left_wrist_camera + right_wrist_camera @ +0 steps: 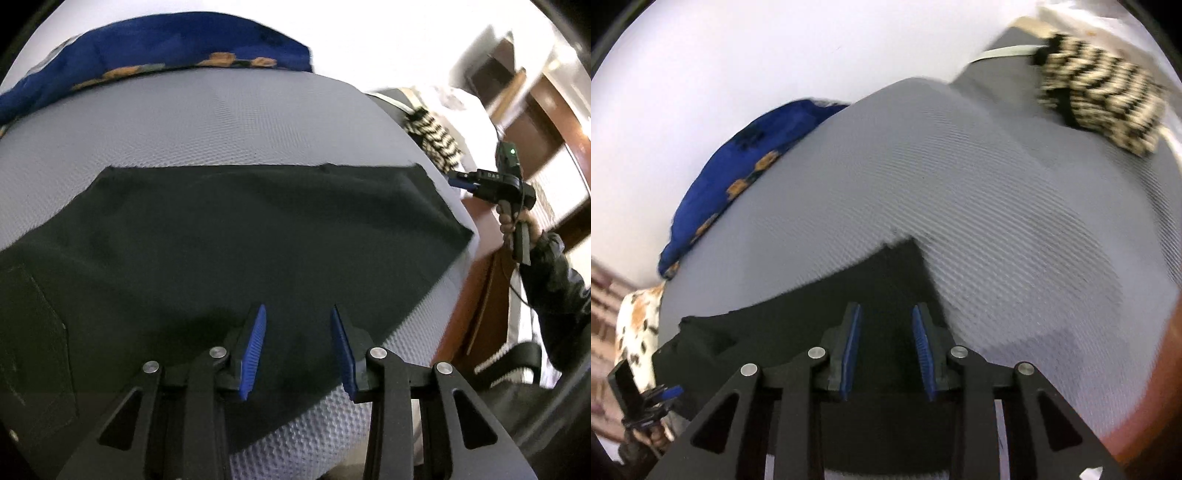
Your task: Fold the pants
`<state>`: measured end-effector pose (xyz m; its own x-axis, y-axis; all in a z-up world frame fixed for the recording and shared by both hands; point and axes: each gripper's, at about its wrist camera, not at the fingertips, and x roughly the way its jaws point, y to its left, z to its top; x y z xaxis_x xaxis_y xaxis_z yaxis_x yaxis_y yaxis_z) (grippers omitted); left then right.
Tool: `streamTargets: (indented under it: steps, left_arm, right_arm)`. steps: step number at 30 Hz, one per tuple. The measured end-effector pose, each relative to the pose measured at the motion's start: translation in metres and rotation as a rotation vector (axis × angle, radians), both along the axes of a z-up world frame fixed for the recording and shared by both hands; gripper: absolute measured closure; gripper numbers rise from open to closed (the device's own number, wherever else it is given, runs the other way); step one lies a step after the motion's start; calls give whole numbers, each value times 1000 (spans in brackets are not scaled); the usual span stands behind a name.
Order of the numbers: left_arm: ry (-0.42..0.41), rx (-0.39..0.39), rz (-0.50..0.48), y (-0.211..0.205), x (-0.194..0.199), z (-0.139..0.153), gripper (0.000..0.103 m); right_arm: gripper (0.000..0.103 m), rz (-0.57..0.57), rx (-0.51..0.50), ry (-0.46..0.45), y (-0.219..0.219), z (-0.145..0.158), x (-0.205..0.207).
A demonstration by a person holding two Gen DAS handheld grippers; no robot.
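Black pants (240, 240) lie flat on a grey textured mattress (221, 122), with a straight far edge and a patch pocket at the left. My left gripper (298, 308) hovers over their near edge, its blue pads (255, 347) apart and nothing pinched between them. My right gripper (456, 181) is off the mattress's right side, in a person's hand with a dark sleeve. In the right wrist view the right gripper (885, 308) stands open over a corner of the pants (886, 280), holding nothing. The left gripper (670, 393) shows at the lower left.
A blue pillow with orange marks (166, 48) lies along the far side of the mattress. A black and cream zigzag cushion (1100, 99) sits at the far right corner. A brown wooden bed frame (476, 295) borders the right edge. White cloth with orange spots (639, 325) is at the left.
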<state>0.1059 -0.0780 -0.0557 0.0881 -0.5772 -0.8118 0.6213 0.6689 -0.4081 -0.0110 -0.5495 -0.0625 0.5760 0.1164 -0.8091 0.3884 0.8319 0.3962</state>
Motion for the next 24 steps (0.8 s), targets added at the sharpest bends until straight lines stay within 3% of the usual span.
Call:
streamTargets:
  steps: [7,14,17,24]
  left_arm:
    - [33,29,97,2,11,-10,65]
    - [58,62,123,-2,20,-17,65]
    - [64,70,124,-4,20,-18,65]
    - [80,83,128,-9,22,-23,65]
  right_arm:
    - [75,106,-61,73,-13,-24,47]
    - [75,195,-13,32,-15,-30,57]
    - [75,235,-68,22,-5,-25,57]
    - [77,289,-76,16,-3,-31,66]
